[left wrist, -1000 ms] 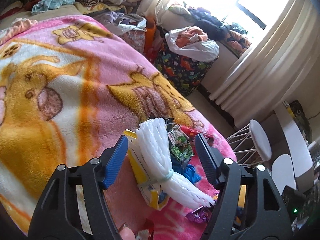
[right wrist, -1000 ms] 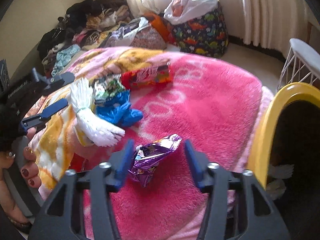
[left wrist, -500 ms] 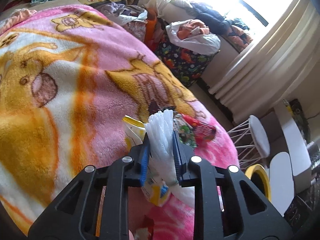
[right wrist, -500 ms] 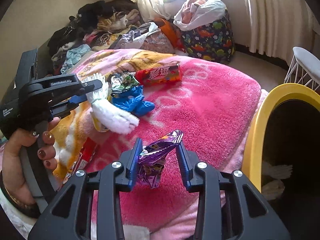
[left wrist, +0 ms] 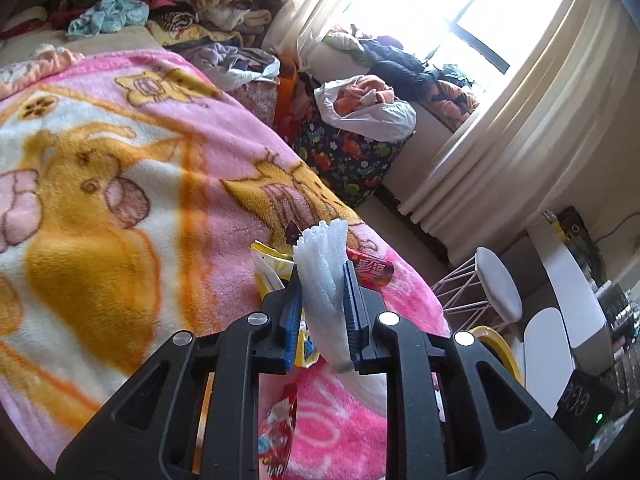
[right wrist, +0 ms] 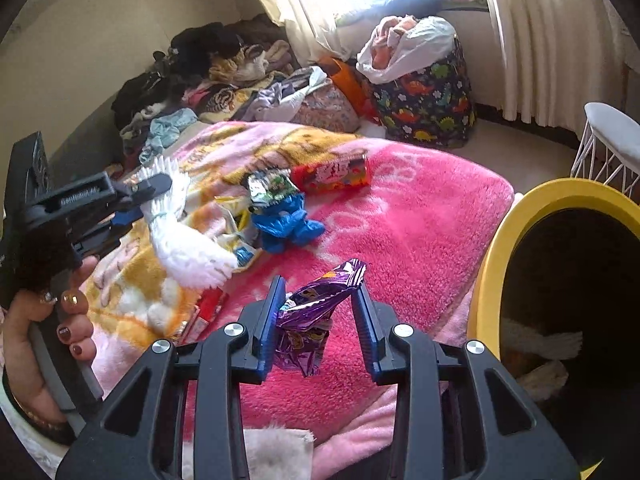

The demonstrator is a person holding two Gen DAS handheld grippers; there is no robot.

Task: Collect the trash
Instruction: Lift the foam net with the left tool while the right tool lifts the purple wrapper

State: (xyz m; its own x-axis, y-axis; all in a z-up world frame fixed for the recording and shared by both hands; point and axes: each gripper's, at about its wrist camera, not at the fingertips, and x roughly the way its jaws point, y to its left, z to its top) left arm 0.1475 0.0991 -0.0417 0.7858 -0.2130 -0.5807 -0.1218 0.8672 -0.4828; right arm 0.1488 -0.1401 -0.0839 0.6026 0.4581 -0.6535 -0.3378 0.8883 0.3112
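1. Two handheld grippers are in use over a bed covered by a pink blanket [right wrist: 420, 216].
2. Left gripper [left wrist: 322, 280]: jaws clamped on a white foam net sleeve [left wrist: 324, 268]. The right wrist view shows the sleeve [right wrist: 180, 240] lifted clear of the blanket, its loose end hanging down toward the other litter, and a person's hand [right wrist: 48, 328] gripping the tool's handle.
3. Right gripper [right wrist: 318, 304]: blue pads pressed on a crumpled purple foil wrapper [right wrist: 308, 320]. The wrapper stands between the jaws, its upper corner projecting past the fingertips. Whether its lower edge touches the blanket cannot be told.
4. Litter lying on the blanket: a red snack packet [right wrist: 330, 174] at the far side; a green printed wrapper [right wrist: 270, 188] just beside it; a blue crumpled piece [right wrist: 286, 226] touching the green wrapper's near edge; a yellow and white packet [right wrist: 236, 236] partly under the hanging sleeve; a red wrapper [right wrist: 208, 310] near the right gripper's left finger.
5. Yellow-rimmed bin [right wrist: 500, 280]: stands at the right edge of the bed, opening toward the camera, interior dark. Pale items lie inside near the bottom; their kind cannot be told.
6. Surroundings: a dinosaur-print bag [right wrist: 428, 96] full of clothes under the curtained window, and a white wire stool [right wrist: 612, 136] on the floor.
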